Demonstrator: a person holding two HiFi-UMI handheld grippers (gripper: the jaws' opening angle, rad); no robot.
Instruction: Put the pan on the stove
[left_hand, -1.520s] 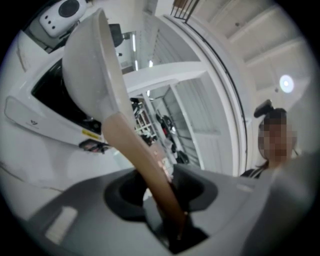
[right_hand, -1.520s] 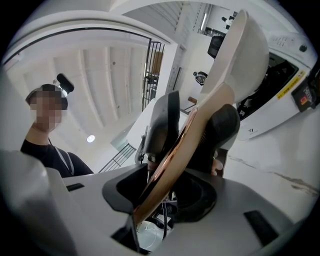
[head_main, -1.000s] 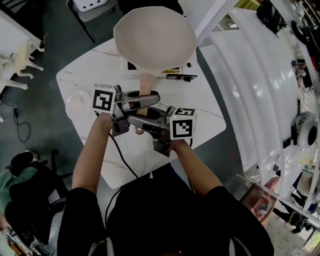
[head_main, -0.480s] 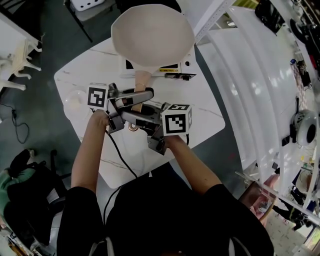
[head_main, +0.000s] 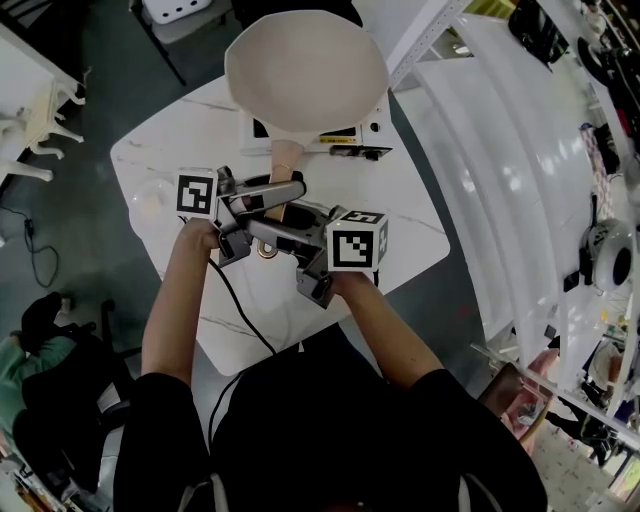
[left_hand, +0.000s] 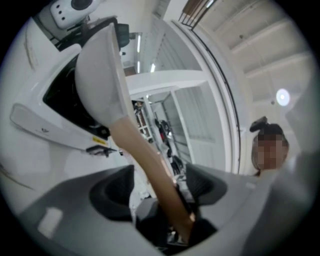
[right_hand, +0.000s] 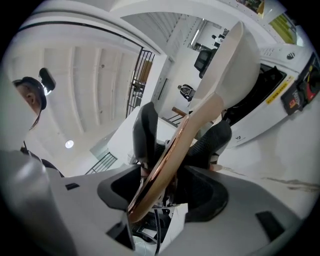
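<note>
The cream pan (head_main: 305, 70) rests on the white stove (head_main: 350, 140) at the table's far side, its tan handle (head_main: 283, 160) pointing toward me. In the left gripper view the pan (left_hand: 100, 70) stands over the stove's black top (left_hand: 60, 100). Its handle (left_hand: 150, 165) runs between the jaws of my left gripper (left_hand: 157, 182) with a gap on each side. My left gripper (head_main: 290, 195) is opening. My right gripper (head_main: 262, 232) is opening too; the handle (right_hand: 175, 150) passes loosely through it (right_hand: 182, 135). The pan (right_hand: 230, 55) and stove (right_hand: 280, 85) lie ahead.
A small white dish (head_main: 150, 200) sits on the white table (head_main: 400, 220) at the left. A black cable (head_main: 240, 310) trails over the near edge. White shelving (head_main: 520, 150) runs along the right, and a white chair (head_main: 185, 10) stands beyond the table.
The pan and both grippers shifted slightly left and away, then settled. Both pairs of jaws have spread apart from the handle.
</note>
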